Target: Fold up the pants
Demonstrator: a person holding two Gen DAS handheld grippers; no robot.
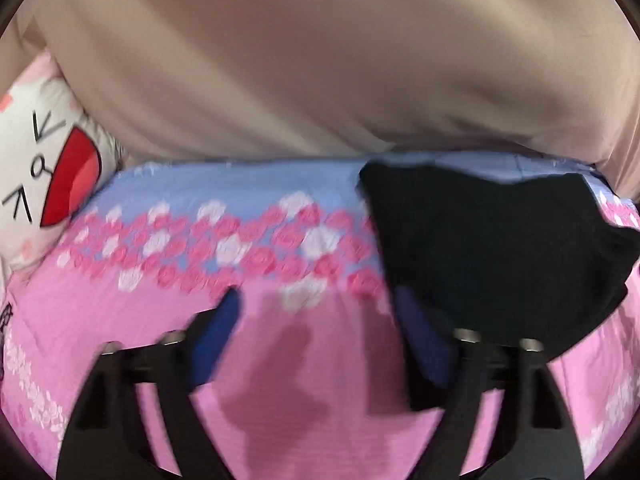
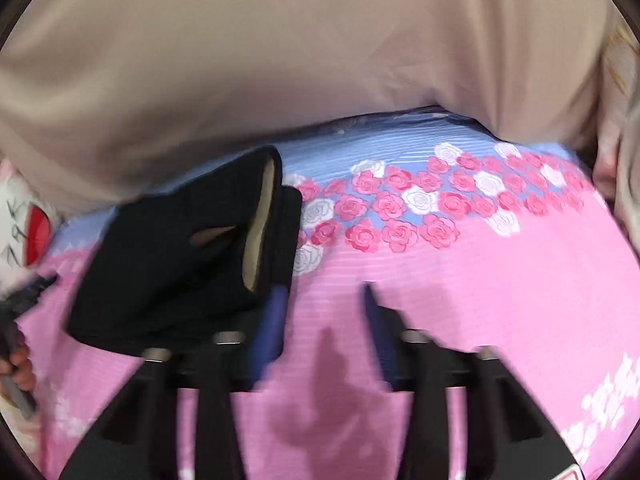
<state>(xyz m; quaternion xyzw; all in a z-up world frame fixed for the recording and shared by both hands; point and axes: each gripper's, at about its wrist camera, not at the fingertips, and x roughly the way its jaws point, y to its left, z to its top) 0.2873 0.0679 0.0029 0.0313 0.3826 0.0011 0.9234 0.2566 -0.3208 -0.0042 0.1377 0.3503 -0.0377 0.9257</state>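
the black pants point(image 1: 496, 248) lie as a compact folded bundle on a bed with a pink and blue rose-print sheet point(image 1: 256, 240), close to a beige curtain point(image 1: 320, 60) hanging behind the bed. in the right wrist view the bundle shows stacked layers with a pale lining at its open end, so the folding looks largely done; at most a last tidy or press seems left, though blur makes the edges hard to judge. the left gripper point(image 1: 320, 304) hovers over bare sheet just left of the bundle, its jaws wide apart and holding nothing; one blue finger overlaps the cloth's edge in view, contact unclear. the right gripper point(image 2: 324, 300) sits just right of the bundle, jaws parted with only sheet between them. a cartoon-face pillow point(image 1: 44, 168) lies at far left.
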